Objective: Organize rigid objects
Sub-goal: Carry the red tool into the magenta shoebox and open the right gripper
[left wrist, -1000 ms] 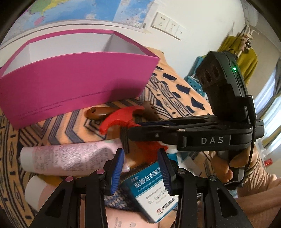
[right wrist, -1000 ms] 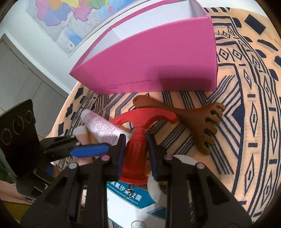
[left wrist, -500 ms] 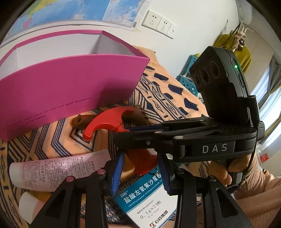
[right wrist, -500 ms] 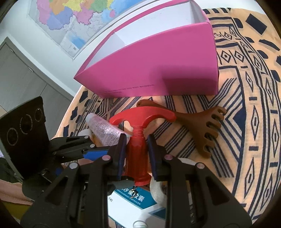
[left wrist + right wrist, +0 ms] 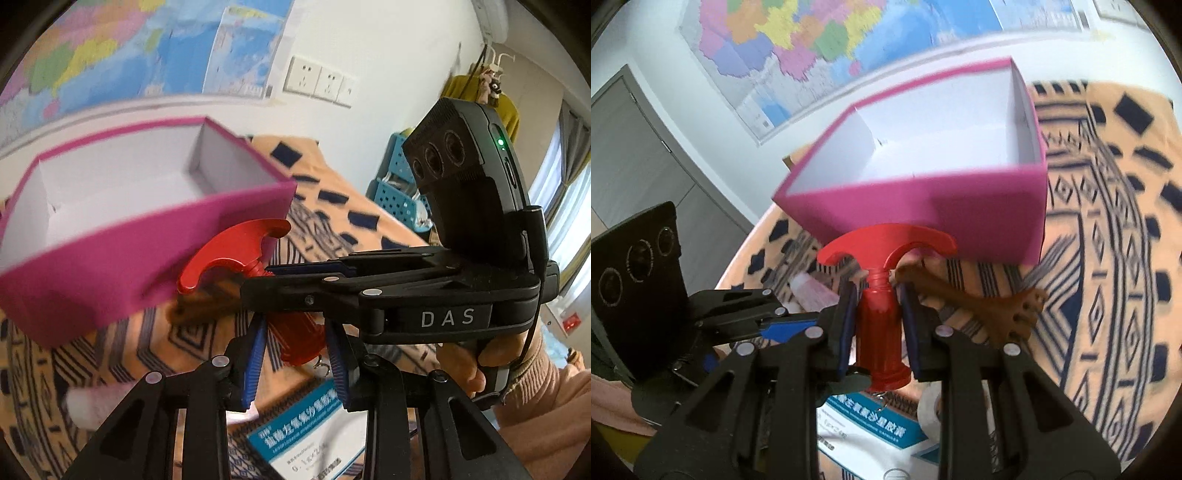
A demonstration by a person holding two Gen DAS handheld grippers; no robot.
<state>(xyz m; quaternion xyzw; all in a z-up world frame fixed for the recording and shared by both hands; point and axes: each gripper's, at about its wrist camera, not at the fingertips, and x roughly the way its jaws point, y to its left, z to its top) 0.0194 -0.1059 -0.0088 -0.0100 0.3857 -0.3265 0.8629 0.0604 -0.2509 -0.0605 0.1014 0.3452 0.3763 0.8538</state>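
Over on the far left of the right wrist view, the left gripper (image 5: 786, 325) reaches in sideways, its blue-lined fingers parted with nothing between them. From its own camera, the left gripper (image 5: 295, 358) shows the same: pads spread, and the base of the red T-handled tool (image 5: 236, 254) hanging in the gap without either pad clearly touching it.

Moving to the centre, the right gripper (image 5: 877, 317) has that red T-handled tool (image 5: 882, 314) pinched by its stem, fingers (image 5: 847, 325) pressed against both sides. The tool is upright, lifted off the cloth, its curved crossbar sitting in front of the near wall of the pink box (image 5: 923, 203). The box is open-topped, white inside, and blurred in both views.

Below the tool lies a white and teal medicine carton (image 5: 871, 417) on the patterned orange cloth (image 5: 1108, 277), with a pale pink tube (image 5: 812, 291) just left of the stem.

To the right, the brown wooden claw (image 5: 997, 310) rests on the cloth, its prongs pointing away from the box. In the left wrist view the right gripper (image 5: 255, 284) crosses the frame from the right.
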